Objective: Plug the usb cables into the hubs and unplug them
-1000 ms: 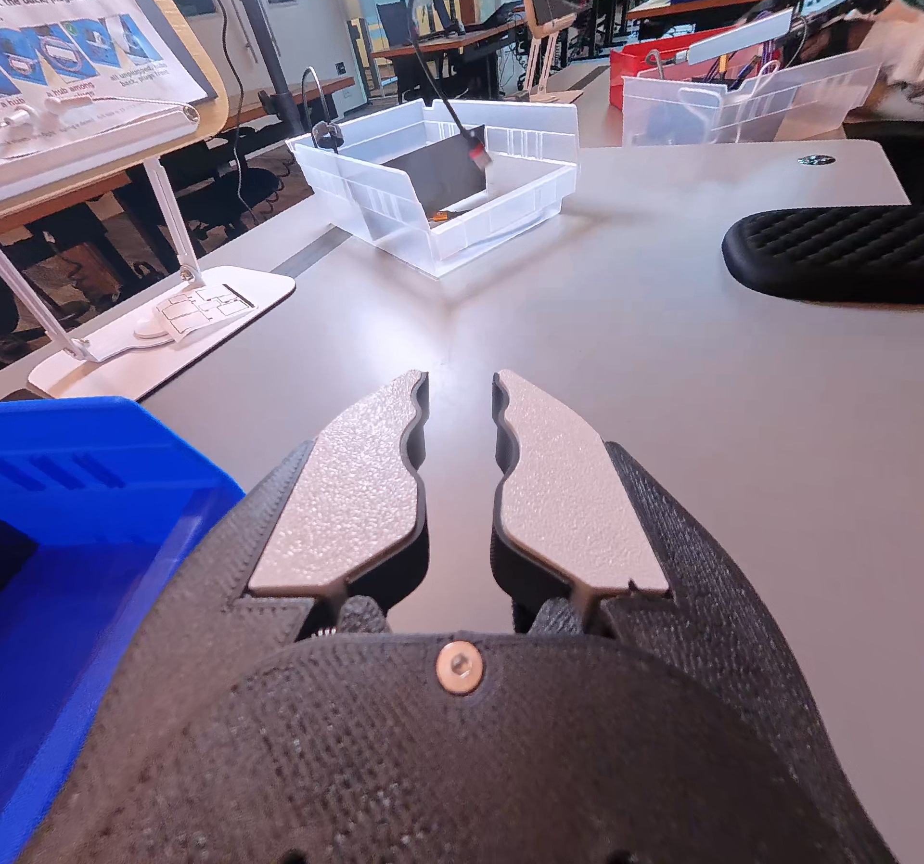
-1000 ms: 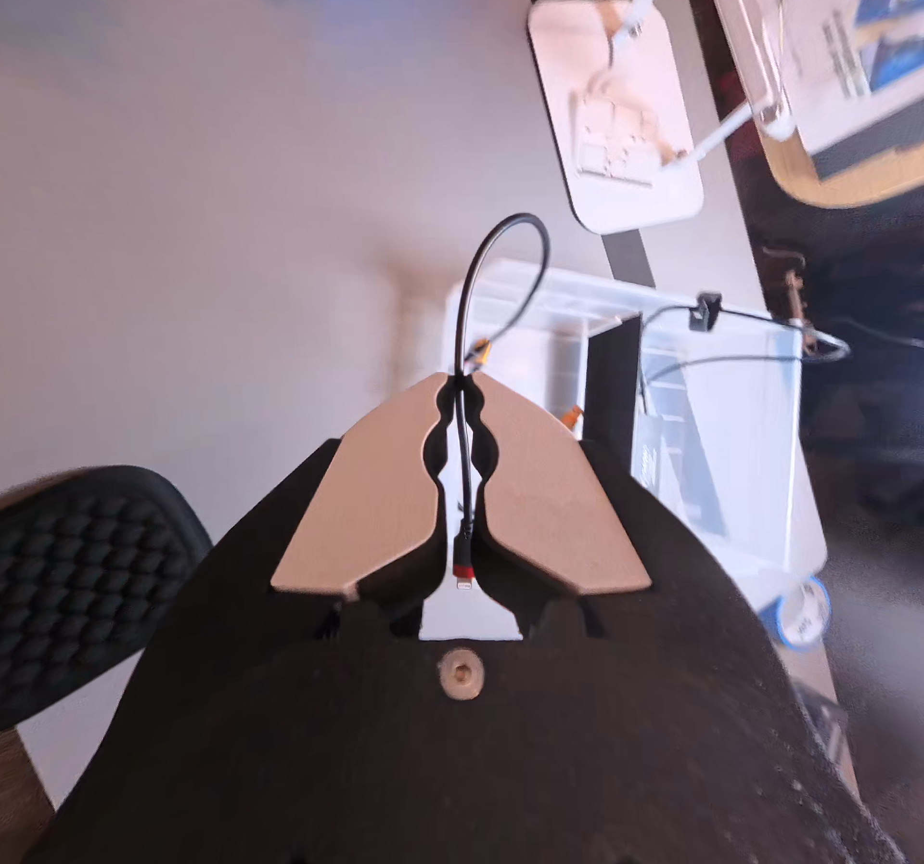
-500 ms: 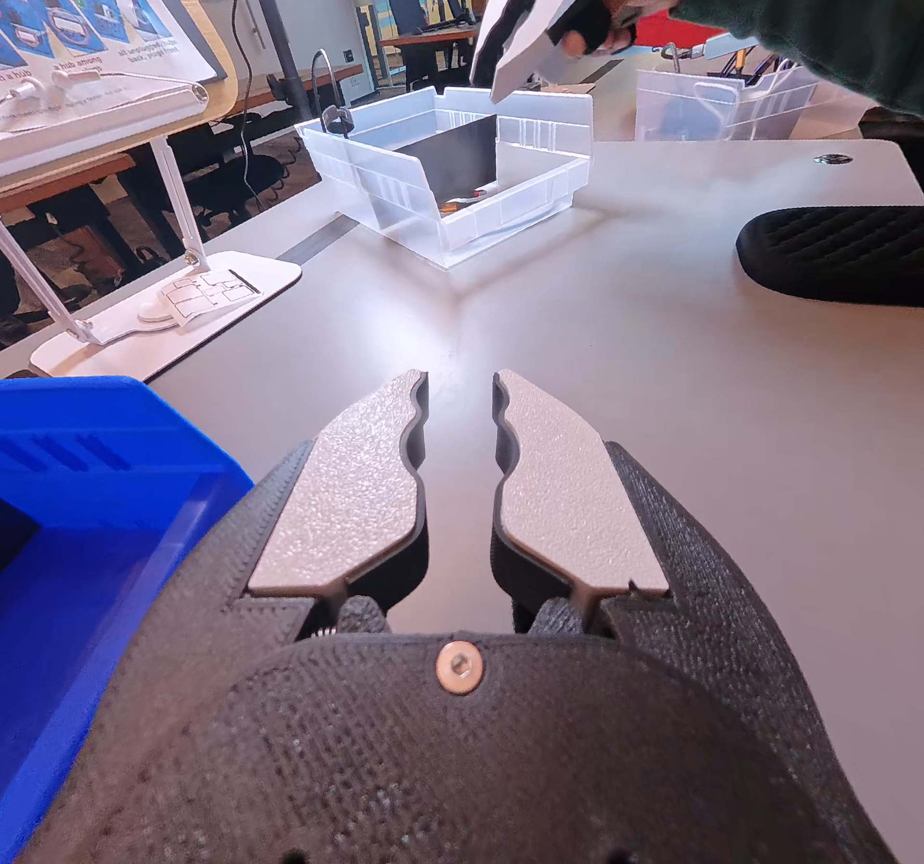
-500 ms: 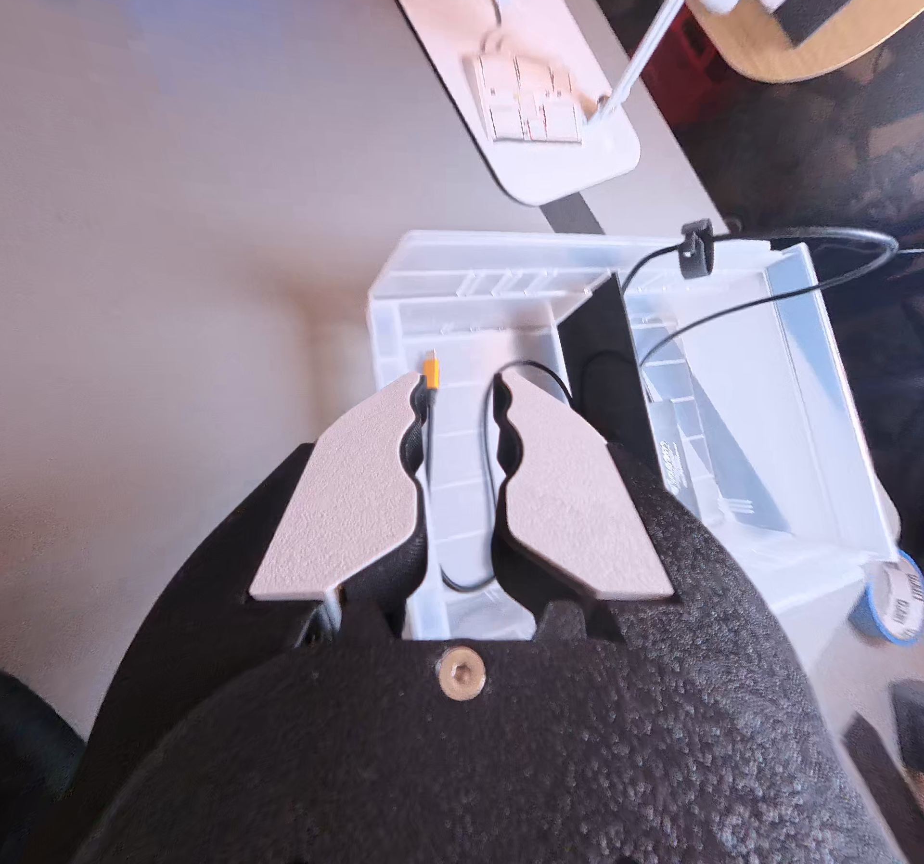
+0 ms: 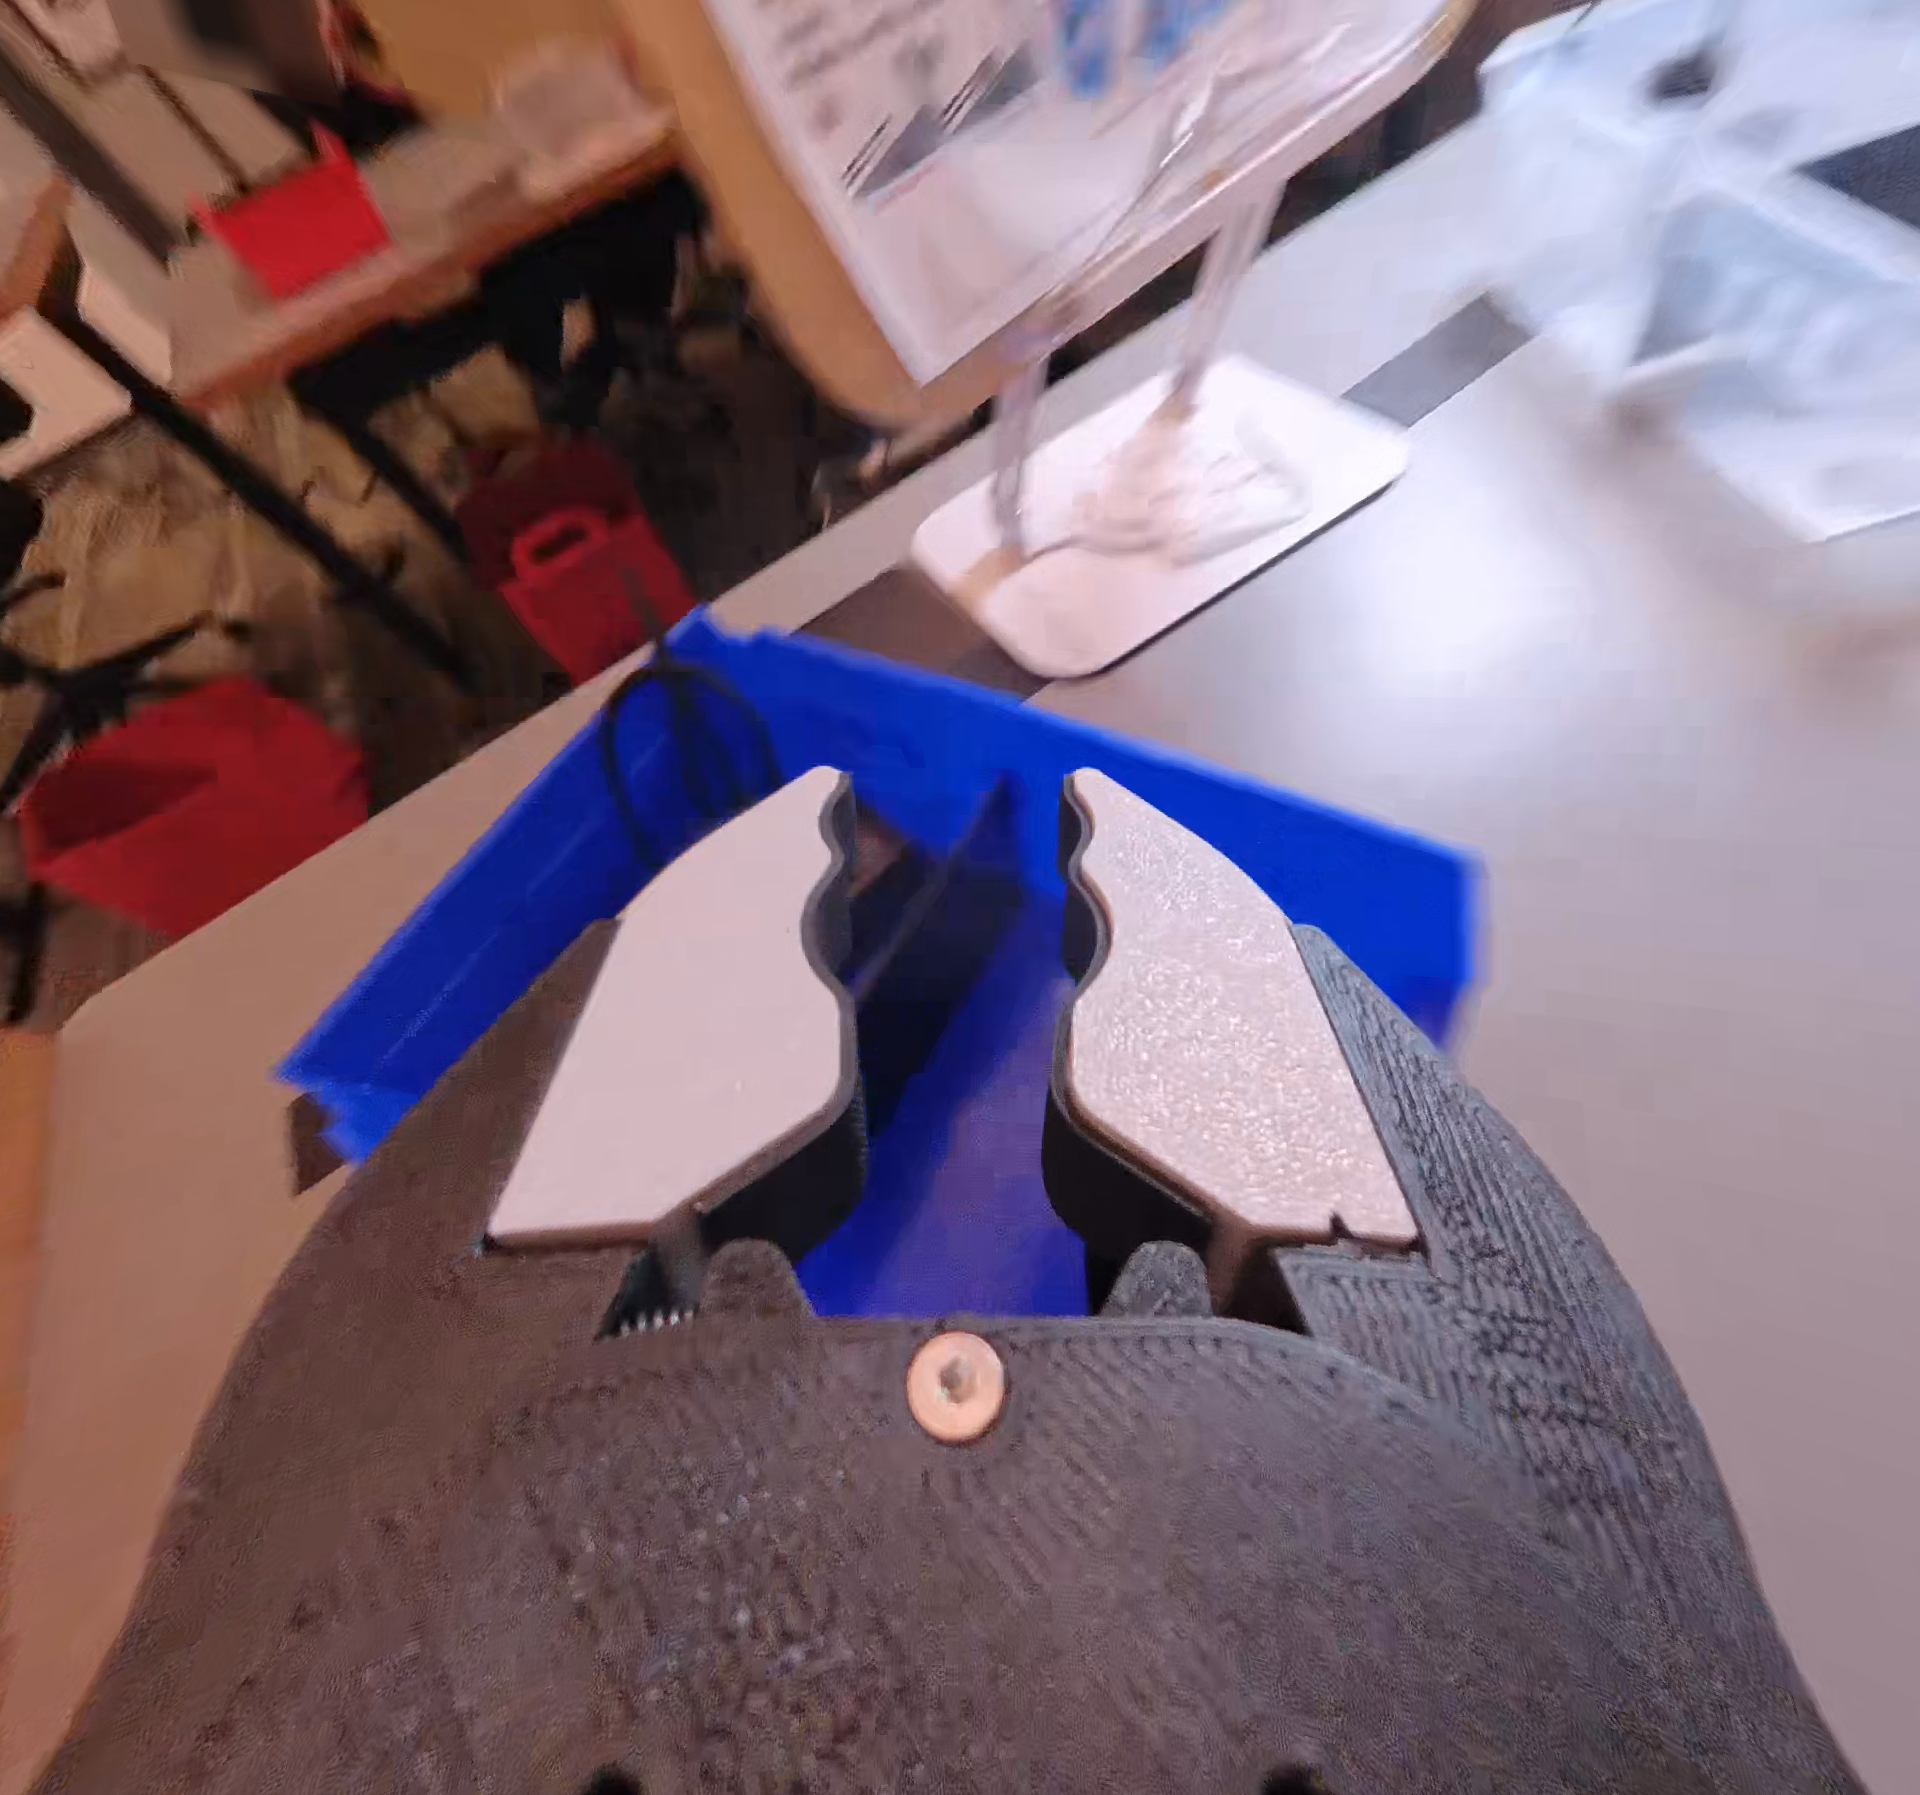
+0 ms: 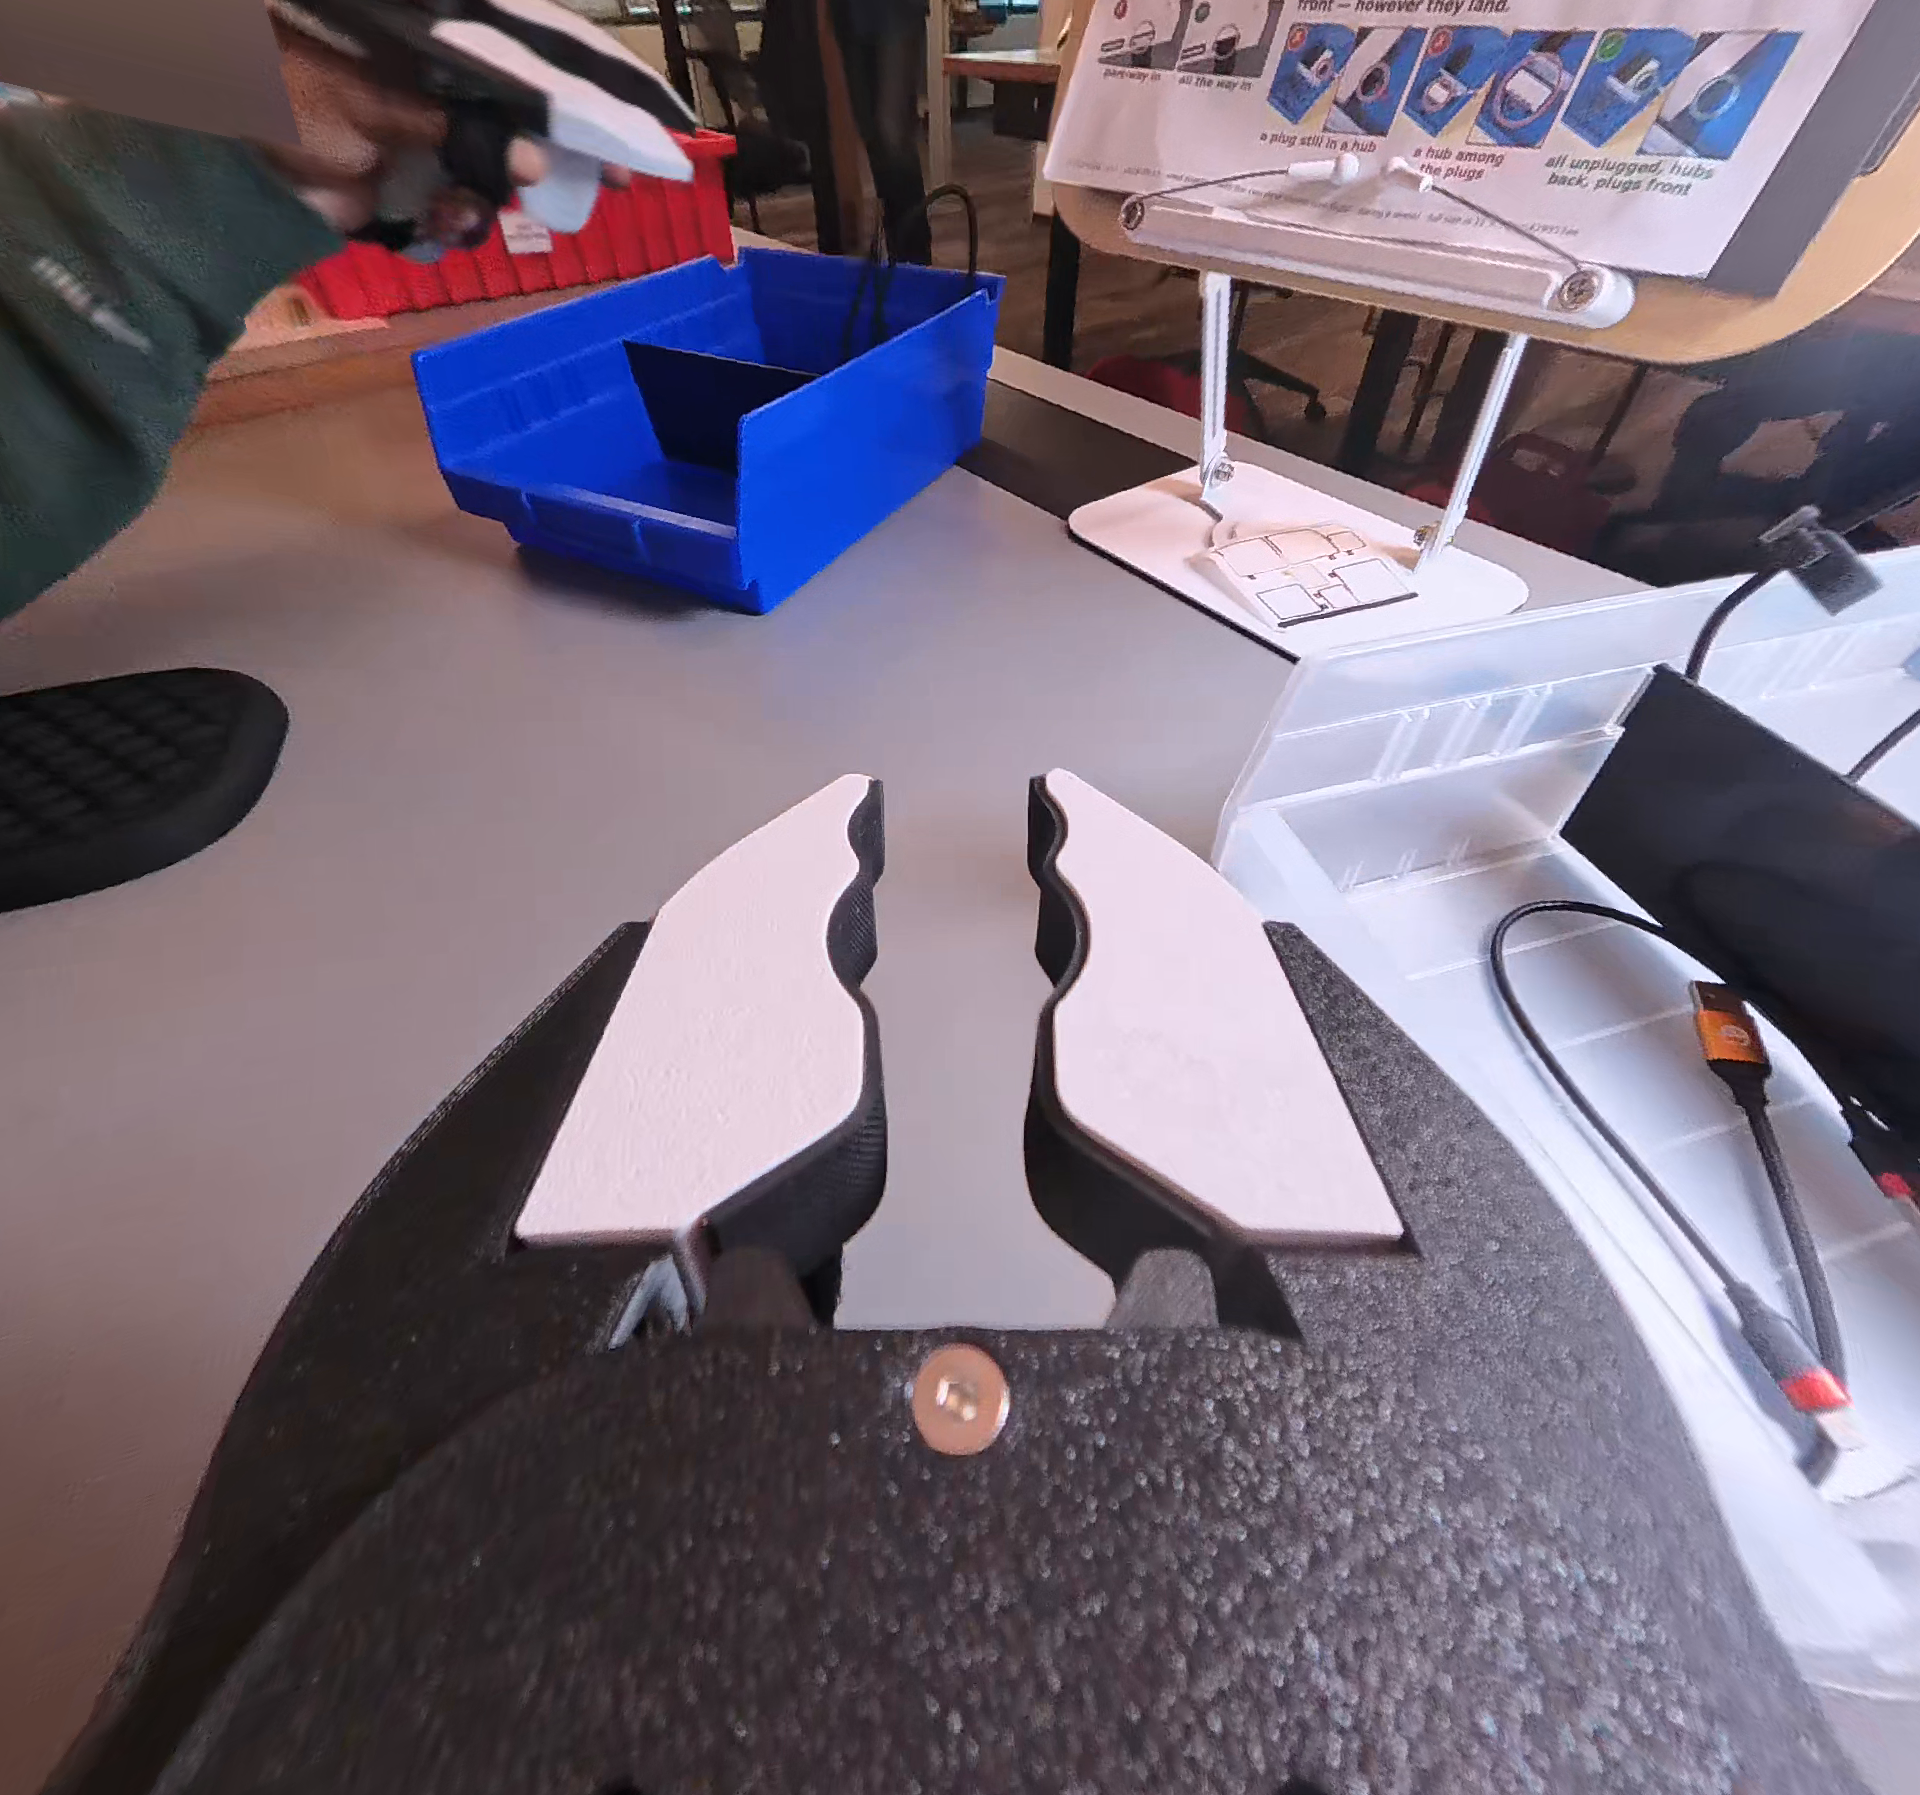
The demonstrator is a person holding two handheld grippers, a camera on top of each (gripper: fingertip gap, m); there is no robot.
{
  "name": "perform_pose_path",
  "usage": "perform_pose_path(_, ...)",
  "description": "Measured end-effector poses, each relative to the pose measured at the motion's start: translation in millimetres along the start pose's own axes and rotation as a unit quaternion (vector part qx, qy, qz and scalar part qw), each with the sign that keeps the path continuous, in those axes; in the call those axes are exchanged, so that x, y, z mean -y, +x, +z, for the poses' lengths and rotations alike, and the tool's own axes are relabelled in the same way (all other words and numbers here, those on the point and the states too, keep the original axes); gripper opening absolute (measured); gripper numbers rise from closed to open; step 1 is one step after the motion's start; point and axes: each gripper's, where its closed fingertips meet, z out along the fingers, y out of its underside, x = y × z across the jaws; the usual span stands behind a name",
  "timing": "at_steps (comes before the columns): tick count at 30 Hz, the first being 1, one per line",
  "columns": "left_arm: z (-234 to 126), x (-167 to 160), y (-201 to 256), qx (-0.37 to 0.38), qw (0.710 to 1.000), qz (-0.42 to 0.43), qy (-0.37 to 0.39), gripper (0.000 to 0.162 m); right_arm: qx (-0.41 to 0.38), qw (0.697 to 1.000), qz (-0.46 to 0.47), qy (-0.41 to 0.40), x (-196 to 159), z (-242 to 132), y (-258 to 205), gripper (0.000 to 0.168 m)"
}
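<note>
**Both tongs empty; one cable lies loose in the clear bin, the blue bin is next**

The right tongs (image 6: 956,789) sit low over the grey desk (image 6: 623,758), jaws parted with nothing between them. Just to their right, a black usb cable (image 6: 1756,1174) with an orange plug and a red-collared plug lies loose in the front compartment of the clear bin (image 6: 1403,758), connected to nothing visible. A black divider (image 6: 1766,862) stands behind it; whether a hub sits behind that divider cannot be told from here.

The left tongs (image 5: 956,800) hang over the blue bin (image 5: 1299,872), jaws spread and empty, aimed down at its dark divider (image 5: 935,914). A thin black cable loop (image 5: 675,737) rises at the bin's far wall. The view is motion-blurred, so what lies on the bin floor is unclear. From the right wrist view the left tongs show at upper left, above and short of that bin.

As a judgement: at least one cable looks unplugged and put away, and the work seems to be turning to the blue bin. How many cables or hubs remain cannot be read.

Room is generous in the desk's middle, between the two bins. Constraints are the bin walls and dividers, the white stand (image 6: 1299,540) holding an instruction sheet between the bins at the far edge, and a black padded rest (image 6: 114,769) on the near left. The blue bin sits close to the desk's far edge.
</note>
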Motion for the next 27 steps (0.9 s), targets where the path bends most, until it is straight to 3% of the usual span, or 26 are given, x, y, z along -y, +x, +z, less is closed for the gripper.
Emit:
perform_pose_path(4,61,-59,-86,0.029,0.986,-0.010,-0.161,0.040,0.006,1.000,-0.001,0.008,-11,4,-8,0.025)
perform_pose_path(8,100,-106,-99,-0.039,0.965,-0.051,-0.256,0.048,0.011,1.000,-0.020,-0.010,-24,9,-14,0.024)
perform_pose_path(11,125,-80,-92,-0.063,0.977,-0.051,-0.199,0.042,0.016,0.999,-0.026,-0.016,-28,11,-15,0.024)
perform_pose_path(12,129,-83,-93,-0.059,0.974,-0.040,-0.217,0.036,0.017,0.999,-0.024,-0.016,-29,11,-15,0.023)
perform_pose_path(14,133,-87,-91,-0.067,0.967,0.002,-0.246,0.008,0.020,1.000,-0.016,-0.015,-30,11,-14,0.023)
perform_pose_path(17,124,-85,-94,-0.053,0.958,0.022,-0.282,0.005,0.020,1.000,-0.013,-0.012,-30,8,-12,0.022)
perform_pose_path(21,89,-44,-97,-0.036,0.969,0.008,-0.243,0.005,0.027,1.000,-0.004,-0.007,-30,6,-11,0.021)
perform_pose_path(27,9,51,-82,-0.012,0.987,0.058,-0.152,0.004,0.055,0.998,-0.007,0.004,-23,11,-27,0.021)
